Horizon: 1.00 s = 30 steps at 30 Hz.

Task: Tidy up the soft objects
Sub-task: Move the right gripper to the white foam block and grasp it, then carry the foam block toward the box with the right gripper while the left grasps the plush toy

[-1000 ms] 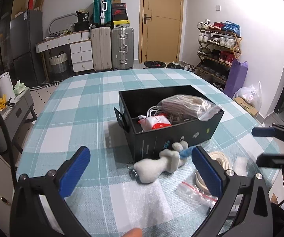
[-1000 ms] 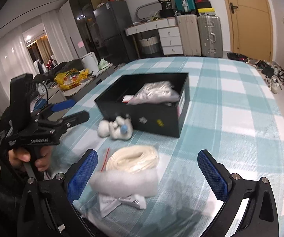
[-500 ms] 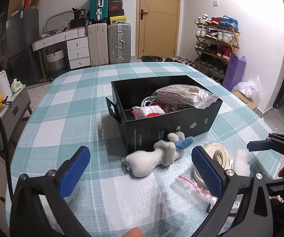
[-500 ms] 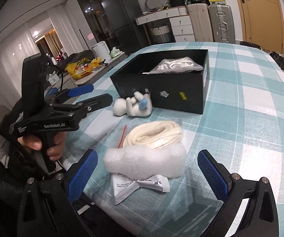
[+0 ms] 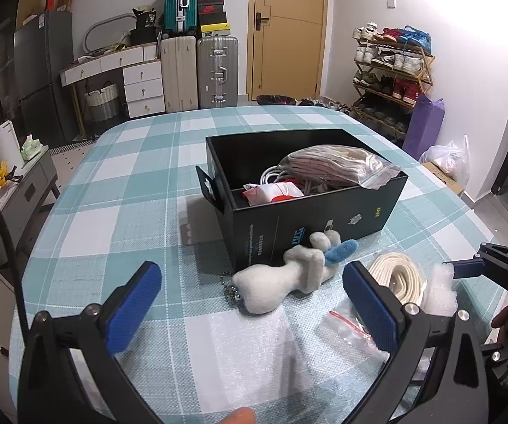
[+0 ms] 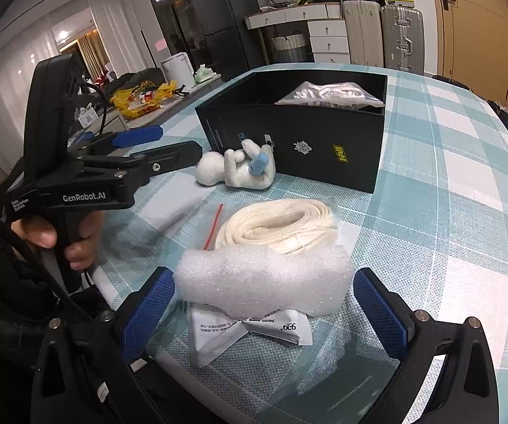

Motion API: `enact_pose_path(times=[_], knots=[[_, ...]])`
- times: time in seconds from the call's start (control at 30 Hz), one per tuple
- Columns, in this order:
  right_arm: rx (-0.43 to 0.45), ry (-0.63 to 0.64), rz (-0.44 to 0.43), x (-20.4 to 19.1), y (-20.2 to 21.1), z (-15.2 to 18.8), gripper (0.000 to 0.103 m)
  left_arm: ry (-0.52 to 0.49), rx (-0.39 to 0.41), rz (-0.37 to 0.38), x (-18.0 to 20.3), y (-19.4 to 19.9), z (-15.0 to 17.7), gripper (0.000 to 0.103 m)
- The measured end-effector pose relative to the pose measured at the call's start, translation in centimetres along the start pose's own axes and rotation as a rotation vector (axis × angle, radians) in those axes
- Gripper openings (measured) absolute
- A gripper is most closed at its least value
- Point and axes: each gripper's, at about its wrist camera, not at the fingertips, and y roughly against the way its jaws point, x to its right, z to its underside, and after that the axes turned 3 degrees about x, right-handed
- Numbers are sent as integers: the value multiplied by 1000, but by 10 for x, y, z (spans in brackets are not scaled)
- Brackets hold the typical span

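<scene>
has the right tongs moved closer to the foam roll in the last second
Yes. The right tongs moved forward toward the black cardboard box; the white foam roll now sits between the open fingers.

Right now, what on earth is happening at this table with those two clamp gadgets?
A person is tidying soft things into a black box on the checked table, with a hand-held gripper in each hand. Both are open and hold nothing. The left gripper faces a white plush toy lying against the box. The right gripper has a white foam roll between its fingers, not yet squeezed. A cream coiled strap lies just beyond it. The box already holds a bagged bundle.
</scene>
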Motion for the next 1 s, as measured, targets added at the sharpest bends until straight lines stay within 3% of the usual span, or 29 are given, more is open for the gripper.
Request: enact_pose_path(times=[0.17,0.2,0.23,0.47,0.73,0.93,1.0], knots=[[0,7,6,0,0,1,102,6,-6,3,-2,-2,1,103],[2,11,3,0,1,2,100,6,-11,3,-2,-2,1,103],[9,18,-1,-1,2,1,91,6,-15,4,-2,-3,1,103],[64,35,10,-1,18,-1,91,27,-49,15,-1,-11,1,103],[175,-10,30,12,39,-12,91,72,-151,36,-1,-38,2,100],[191,-2,41,15,34,-19,91,86,-188,52,0,-53,3,85],[192,2,36,15,33,-20,91,85,-186,87,2,-53,3,72]])
